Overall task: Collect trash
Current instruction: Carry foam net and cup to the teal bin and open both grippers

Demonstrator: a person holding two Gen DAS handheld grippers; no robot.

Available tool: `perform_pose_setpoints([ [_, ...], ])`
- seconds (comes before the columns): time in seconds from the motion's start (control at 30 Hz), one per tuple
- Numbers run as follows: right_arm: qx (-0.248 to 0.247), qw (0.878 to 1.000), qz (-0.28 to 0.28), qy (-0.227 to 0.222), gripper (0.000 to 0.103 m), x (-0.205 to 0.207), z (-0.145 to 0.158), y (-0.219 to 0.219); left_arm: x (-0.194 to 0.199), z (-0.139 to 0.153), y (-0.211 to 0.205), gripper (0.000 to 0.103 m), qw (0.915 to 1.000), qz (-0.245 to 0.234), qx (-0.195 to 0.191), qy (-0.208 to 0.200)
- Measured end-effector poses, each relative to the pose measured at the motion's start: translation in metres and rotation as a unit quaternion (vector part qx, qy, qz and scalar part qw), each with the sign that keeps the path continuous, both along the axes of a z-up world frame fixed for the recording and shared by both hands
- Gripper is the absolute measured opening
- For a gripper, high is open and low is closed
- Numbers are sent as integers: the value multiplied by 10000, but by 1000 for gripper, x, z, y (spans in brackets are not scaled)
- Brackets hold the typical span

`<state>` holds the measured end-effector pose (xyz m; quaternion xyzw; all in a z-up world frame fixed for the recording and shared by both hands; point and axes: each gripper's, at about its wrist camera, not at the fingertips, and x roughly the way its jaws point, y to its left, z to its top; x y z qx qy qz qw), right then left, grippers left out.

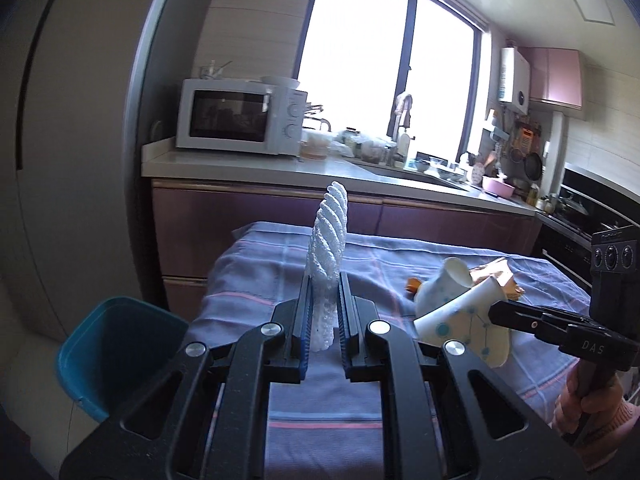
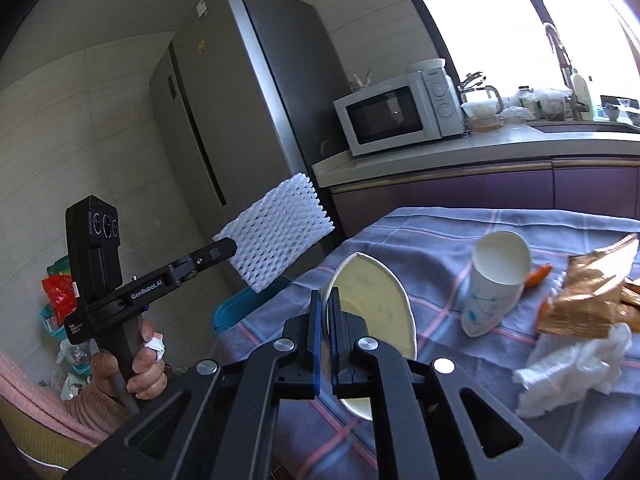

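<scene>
- Trash spread over a table [image 1: 320, 408] under a blue plaid cloth: upright paper cup [image 2: 496, 284], orange-brown snack wrapper [image 2: 588, 292], crumpled white tissue [image 2: 572, 368], small orange scrap [image 2: 538, 274], all toward the right and far side.
- Left gripper [image 1: 323, 300] clamped on a white foam fruit net [image 1: 326, 248], held upright above the table's left edge; seen from the right wrist view as a flat mesh pad [image 2: 276, 232] lifted clear of the cloth.
- Right gripper [image 2: 326, 312] pinched together on the rim of a squashed paper cup [image 2: 372, 316], carried above the near part of the table.
- Blue bin [image 1: 108, 352] on the floor just off the table's left side, below and left of the foam net; mouth open, contents not visible.
- Likely step: carrying both pieces toward the bin.
- Risks, as judged: thin cup rim slipping from a narrow pinch and dropping back on the cloth or onto the floor; springy foam net bouncing off the bin's edge if released off-centre; two grippers crowding one bin mouth and knocking each other; upright cup toppled by a passing tool.
</scene>
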<state>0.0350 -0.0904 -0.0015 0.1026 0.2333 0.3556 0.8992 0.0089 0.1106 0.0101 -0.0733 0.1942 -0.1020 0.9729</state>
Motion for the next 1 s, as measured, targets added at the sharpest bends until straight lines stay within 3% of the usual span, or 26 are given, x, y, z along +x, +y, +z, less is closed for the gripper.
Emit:
perform_pose_setpoints([
  [0.37, 8, 9937, 1107, 191, 3, 65, 9, 103, 5, -28, 124, 12, 9868, 1552, 66, 466],
  [0.63, -17, 9851, 1626, 565, 3, 95, 6, 174, 33, -66, 176, 12, 9758, 1968, -65, 949],
  [1.0, -373, 9677, 2127, 1302, 3, 134, -29, 258, 47, -111, 189, 13, 9640, 2225, -77, 1456],
])
